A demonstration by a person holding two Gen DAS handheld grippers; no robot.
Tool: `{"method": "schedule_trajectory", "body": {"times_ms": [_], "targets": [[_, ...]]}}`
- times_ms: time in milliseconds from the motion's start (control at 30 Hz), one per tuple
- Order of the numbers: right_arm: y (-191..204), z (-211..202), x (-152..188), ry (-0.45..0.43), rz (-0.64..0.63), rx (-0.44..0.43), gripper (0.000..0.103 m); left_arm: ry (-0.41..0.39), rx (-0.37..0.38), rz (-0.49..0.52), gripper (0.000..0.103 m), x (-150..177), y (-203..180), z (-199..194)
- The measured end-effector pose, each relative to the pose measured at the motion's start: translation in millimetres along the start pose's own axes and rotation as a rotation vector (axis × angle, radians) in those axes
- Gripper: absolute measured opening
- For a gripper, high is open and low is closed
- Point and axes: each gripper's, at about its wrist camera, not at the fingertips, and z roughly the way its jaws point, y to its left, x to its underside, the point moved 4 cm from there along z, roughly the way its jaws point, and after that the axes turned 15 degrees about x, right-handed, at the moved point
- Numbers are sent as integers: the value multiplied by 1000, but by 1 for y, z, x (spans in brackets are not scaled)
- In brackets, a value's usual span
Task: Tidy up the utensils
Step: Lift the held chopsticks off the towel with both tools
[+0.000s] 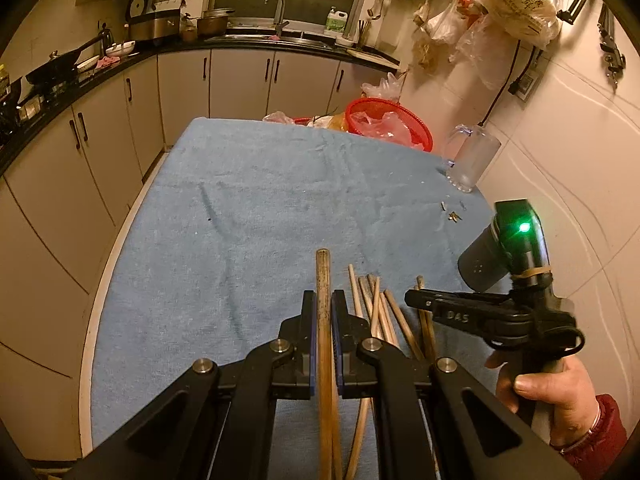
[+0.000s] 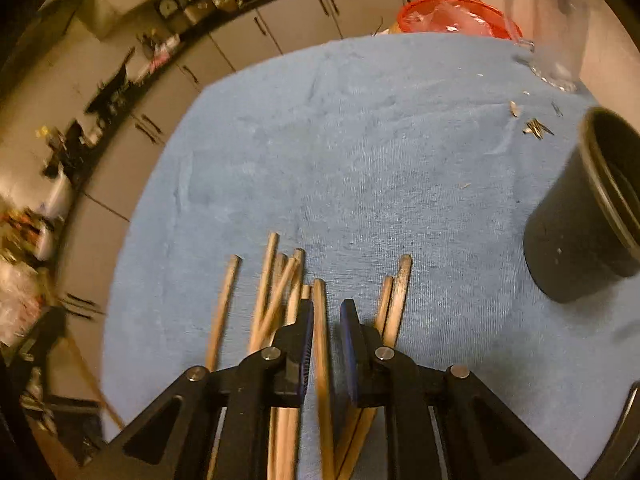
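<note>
Several wooden chopsticks [image 1: 380, 312] lie in a loose pile on the blue cloth [image 1: 260, 208]. My left gripper [image 1: 324, 300] is shut on one darker chopstick [image 1: 323, 280] that points forward, lifted above the cloth. My right gripper [image 2: 326, 308] hovers over the pile [image 2: 276, 292] with one chopstick [image 2: 322, 340] between its jaws; a gap shows on the right side, so the jaws are not clamped. The right gripper also shows in the left wrist view [image 1: 412, 300] over the pile. A black cup [image 2: 584, 216] stands tilted at the right.
A clear glass jug [image 1: 472, 160] stands at the cloth's far right corner, a red basket [image 1: 388, 124] with plastic bags behind the far edge. Small debris [image 1: 452, 216] lies on the cloth near the jug. Kitchen cabinets and counter run along the left and back.
</note>
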Motion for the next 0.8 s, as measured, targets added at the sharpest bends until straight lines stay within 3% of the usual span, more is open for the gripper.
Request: {"method": "schedule_trajectory", "body": {"times_ms": [267, 433, 600, 800], "targets": [[18, 20, 2, 49, -110, 102, 17, -2, 14, -16, 7, 2, 9, 0], [32, 21, -5, 31, -193, 186, 16, 4, 14, -17, 7, 3, 10, 3], [41, 22, -11, 30, -223, 197, 16, 2, 12, -22, 7, 2, 10, 2], [29, 19, -9, -20, -146, 141, 15, 7, 4, -25, 7, 3, 10, 6]]}}
